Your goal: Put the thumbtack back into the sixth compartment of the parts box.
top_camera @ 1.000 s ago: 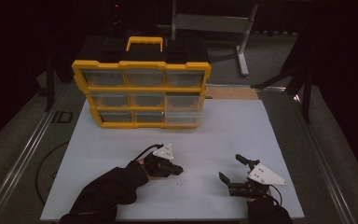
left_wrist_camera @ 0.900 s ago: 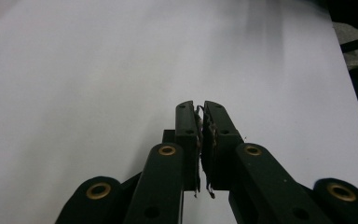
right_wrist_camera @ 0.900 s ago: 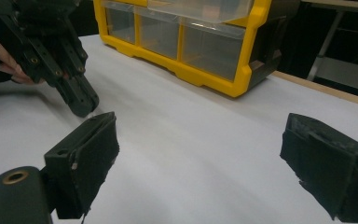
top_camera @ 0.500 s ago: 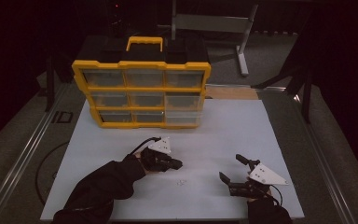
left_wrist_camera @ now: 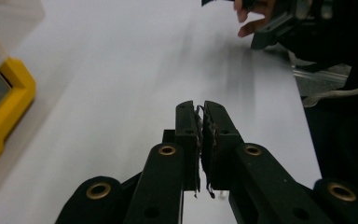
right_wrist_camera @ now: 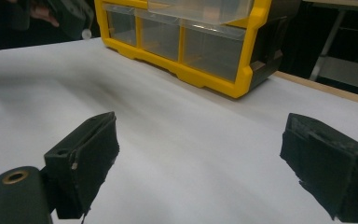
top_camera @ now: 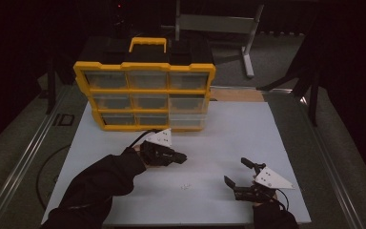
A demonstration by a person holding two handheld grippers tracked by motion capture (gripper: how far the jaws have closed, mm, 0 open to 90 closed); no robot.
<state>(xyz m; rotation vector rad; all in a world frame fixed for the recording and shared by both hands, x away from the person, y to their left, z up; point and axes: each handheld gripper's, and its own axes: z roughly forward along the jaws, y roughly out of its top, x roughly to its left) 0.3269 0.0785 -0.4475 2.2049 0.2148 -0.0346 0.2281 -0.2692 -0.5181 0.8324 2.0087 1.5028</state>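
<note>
1. Moved since earlier frame: left gripper (top_camera: 181, 156) lifted, now closer to yellow drawer organizer (top_camera: 145, 95) at its 12 o'clock.
2. Jaws pressed together, something thin between pads, cannot tell what.
3. Right gripper (top_camera: 238, 174) unmoved, jaws wide apart, empty.
4. Tiny parts (top_camera: 186, 186) on white board (top_camera: 238, 129), at 6 o'clock of left gripper.

White table top (top_camera: 276, 138), yellow drawer organizer (top_camera: 145, 95), small bits (top_camera: 186, 186)
</note>
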